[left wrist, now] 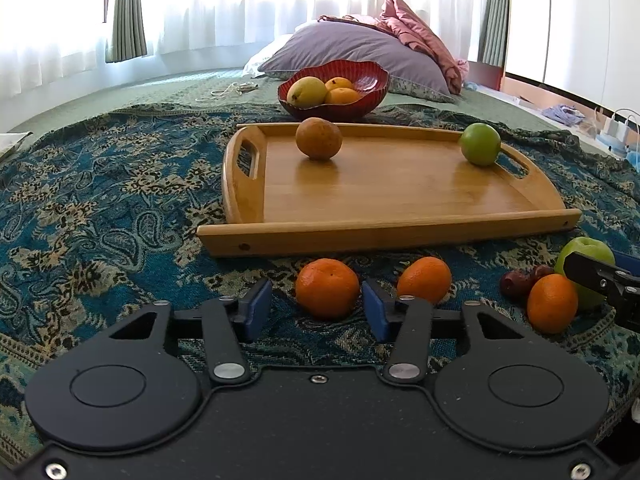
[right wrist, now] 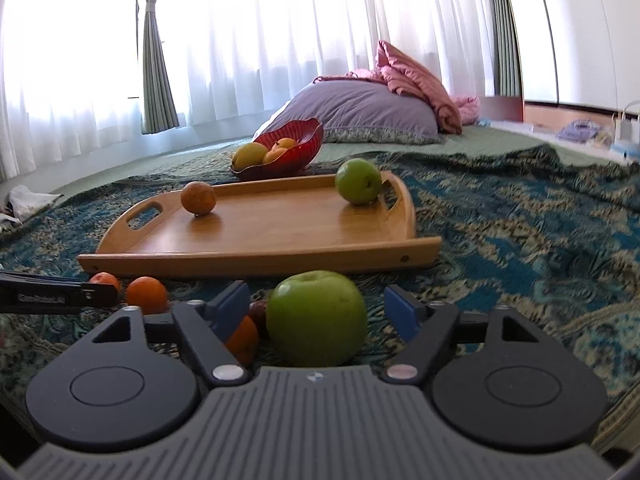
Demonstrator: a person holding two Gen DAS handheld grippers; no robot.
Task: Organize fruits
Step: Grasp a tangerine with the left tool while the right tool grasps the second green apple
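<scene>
A wooden tray [left wrist: 384, 188] lies on the patterned blanket and holds a brown fruit [left wrist: 319, 138] and a green fruit [left wrist: 479, 144]. A red bowl [left wrist: 360, 88] behind it holds a yellow fruit and oranges. My left gripper [left wrist: 316, 312] is open, its pads on either side of an orange [left wrist: 327, 288] without touching. A second orange [left wrist: 425, 280] lies to the right of it. My right gripper [right wrist: 316, 312] is open around a green apple [right wrist: 316, 318], apart from it. Another orange [right wrist: 242, 340] and a dark red fruit [right wrist: 258, 314] lie to the left of the apple.
The patterned blanket [left wrist: 100, 208] covers a green bed. A purple pillow [left wrist: 352, 50] and pink bedding [left wrist: 416, 28] lie behind the bowl. Curtains fill the back. Chargers and small items [left wrist: 616, 128] sit at the far right.
</scene>
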